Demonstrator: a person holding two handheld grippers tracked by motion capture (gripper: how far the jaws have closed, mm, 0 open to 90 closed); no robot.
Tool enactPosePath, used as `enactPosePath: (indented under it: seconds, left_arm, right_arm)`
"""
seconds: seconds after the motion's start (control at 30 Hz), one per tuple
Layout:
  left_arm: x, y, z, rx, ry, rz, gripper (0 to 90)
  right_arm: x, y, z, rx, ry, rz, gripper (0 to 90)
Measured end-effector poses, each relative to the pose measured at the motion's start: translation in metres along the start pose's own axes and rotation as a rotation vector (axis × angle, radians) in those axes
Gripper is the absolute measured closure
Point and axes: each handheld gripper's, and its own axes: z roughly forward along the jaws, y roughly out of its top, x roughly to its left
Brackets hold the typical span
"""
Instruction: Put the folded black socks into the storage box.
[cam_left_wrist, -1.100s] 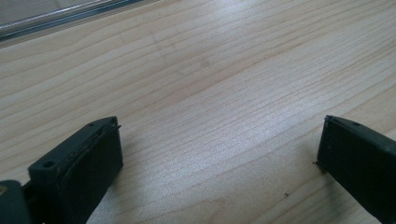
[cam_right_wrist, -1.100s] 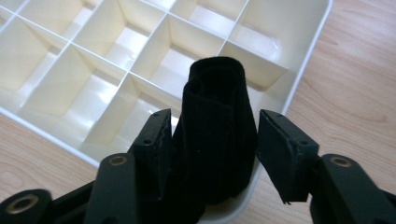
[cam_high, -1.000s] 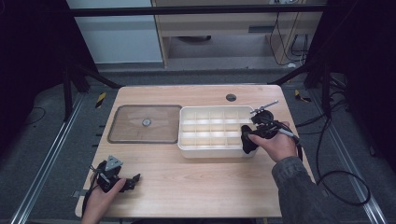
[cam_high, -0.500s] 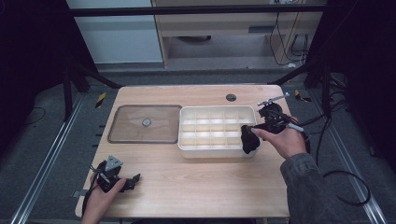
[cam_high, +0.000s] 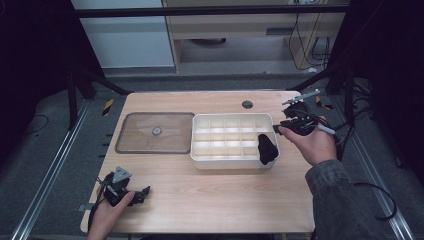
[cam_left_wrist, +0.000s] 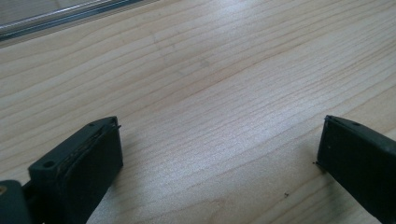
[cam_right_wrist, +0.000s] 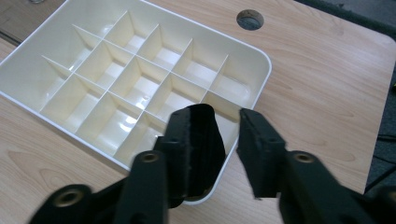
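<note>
A white plastic divided organiser box (cam_high: 231, 141) sits near the middle of the pale wooden tabletop (cam_high: 210, 200), with its clear flat lid (cam_high: 156, 132) lying beside it toward the left edge. A black soft cloth-like item (cam_high: 267, 148) rests in the box's near right corner compartment, draped partly over the rim. The right gripper (cam_right_wrist: 224, 135) hovers above that corner, jaws parted and holding nothing, the black item just beside one jaw. The left gripper (cam_high: 131, 192) rests near the tabletop's near left corner, jaws wide open and empty. The placing step looks finished; next probably calls for clearing the right gripper and fetching the lid.
</note>
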Motion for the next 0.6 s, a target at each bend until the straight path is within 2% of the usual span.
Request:
enactPosePath:
  seconds: [0.17, 0.3, 0.6]
  left_arm:
    - [0.0007, 0.0002, -0.0005, 0.007, -0.001, 0.010, 0.0]
    - [0.0005, 0.0001, -0.0003, 0.004, -0.001, 0.006, 0.0]
    - [0.0007, 0.0002, -0.0005, 0.007, -0.001, 0.010, 0.0]
  right_arm:
    - [0.0032, 0.0068, -0.0029, 0.011, 0.005, 0.001, 89.1]
    - [0.0066, 0.0098, -0.0020, 0.032, 0.020, 0.008, 90.0]
    - [0.0096, 0.0096, 0.0056, 0.041, 0.033, 0.003, 90.0]
